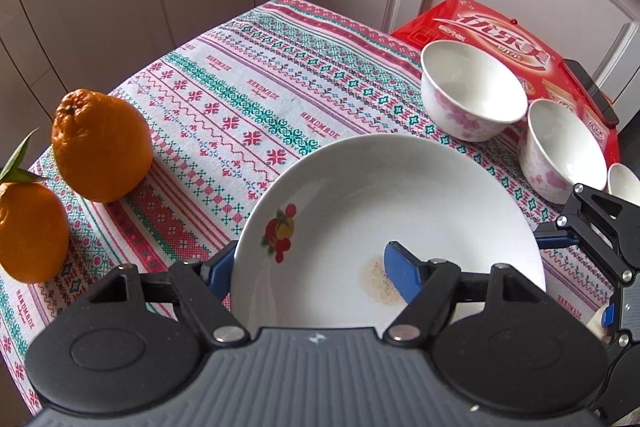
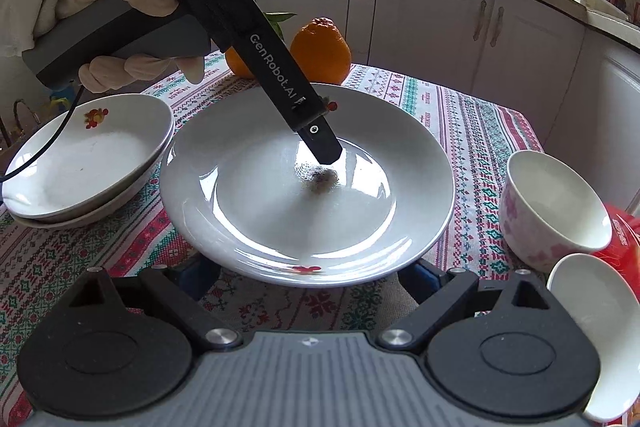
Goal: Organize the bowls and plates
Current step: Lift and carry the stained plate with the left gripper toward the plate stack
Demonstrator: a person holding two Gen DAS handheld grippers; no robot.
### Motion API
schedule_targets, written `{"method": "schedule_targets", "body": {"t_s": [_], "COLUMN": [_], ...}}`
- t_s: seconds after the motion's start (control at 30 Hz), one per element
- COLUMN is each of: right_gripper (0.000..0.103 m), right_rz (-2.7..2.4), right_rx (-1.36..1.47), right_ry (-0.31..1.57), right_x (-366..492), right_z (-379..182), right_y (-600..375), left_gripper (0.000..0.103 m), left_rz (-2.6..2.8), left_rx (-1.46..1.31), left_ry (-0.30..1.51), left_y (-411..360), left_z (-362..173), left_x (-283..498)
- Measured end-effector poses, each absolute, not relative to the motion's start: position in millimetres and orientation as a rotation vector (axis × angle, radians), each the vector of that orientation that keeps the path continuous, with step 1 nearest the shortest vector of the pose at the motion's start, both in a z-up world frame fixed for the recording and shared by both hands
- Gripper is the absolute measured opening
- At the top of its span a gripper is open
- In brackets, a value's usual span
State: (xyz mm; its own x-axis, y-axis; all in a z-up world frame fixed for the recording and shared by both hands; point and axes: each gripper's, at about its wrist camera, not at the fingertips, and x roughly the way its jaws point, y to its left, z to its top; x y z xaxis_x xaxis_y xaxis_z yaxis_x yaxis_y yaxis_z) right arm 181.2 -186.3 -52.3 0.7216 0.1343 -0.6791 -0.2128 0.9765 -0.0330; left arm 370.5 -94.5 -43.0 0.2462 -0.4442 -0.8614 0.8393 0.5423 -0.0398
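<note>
A white plate (image 1: pixel 392 211) with a fruit print and a brown stain is clamped at its rim by my left gripper (image 1: pixel 312 267), one blue finger (image 1: pixel 400 275) inside the plate and one under it. The same plate (image 2: pixel 280 211) shows in the right wrist view, held just above the cloth. My right gripper (image 2: pixel 308 279) is open, its fingers low under the plate's near rim, holding nothing. Two more fruit-print plates (image 2: pixel 84 167) are stacked at the left. Floral bowls (image 1: pixel 472 91) (image 1: pixel 560 147) stand at the right of the table.
Two oranges (image 1: pixel 100 147) (image 1: pixel 28 227) sit at the table's left. A red box (image 1: pixel 500 39) lies beyond the bowls at the far right edge, with a dark phone (image 1: pixel 592 91) on it. A small white bowl (image 2: pixel 592 327) leans near my right gripper. Cabinets surround the patterned tablecloth (image 1: pixel 240 99).
</note>
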Motion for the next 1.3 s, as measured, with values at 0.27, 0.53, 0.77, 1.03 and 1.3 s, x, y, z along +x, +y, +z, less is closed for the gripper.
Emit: {"method": "schedule_targets", "body": {"t_s": [0.27, 0.53, 0.77, 1.03, 1.3], "right_gripper": [0.097, 0.097, 0.097, 0.097, 0.097], "right_rz": [0.231, 0.283, 0.324, 0.389, 0.464], "right_rx": [-0.129, -0.150, -0.176, -0.199, -0.228], "right_ry": [0.721, 0.701, 0.688, 0.688, 0.688], "right_x": [171, 162, 157, 154, 156], "right_z": [-41, -33, -27, -23, -21], "right_y": [-178, -166, -151, -130, -108], "left_gripper": [0.075, 0.075, 0.075, 0.075, 0.075], "left_rz": [-0.891, -0.846, -0.807, -0.753, -0.692], "left_rx": [0.455, 0.425, 0.390, 0.338, 0.282], "left_ry": [0.946, 0.937, 0.931, 0.934, 0.931], "left_y": [-76, -53, -30, 4, 40], "left_z": [-28, -20, -13, -11, -11], "left_x": [355, 341, 330, 319, 309]}}
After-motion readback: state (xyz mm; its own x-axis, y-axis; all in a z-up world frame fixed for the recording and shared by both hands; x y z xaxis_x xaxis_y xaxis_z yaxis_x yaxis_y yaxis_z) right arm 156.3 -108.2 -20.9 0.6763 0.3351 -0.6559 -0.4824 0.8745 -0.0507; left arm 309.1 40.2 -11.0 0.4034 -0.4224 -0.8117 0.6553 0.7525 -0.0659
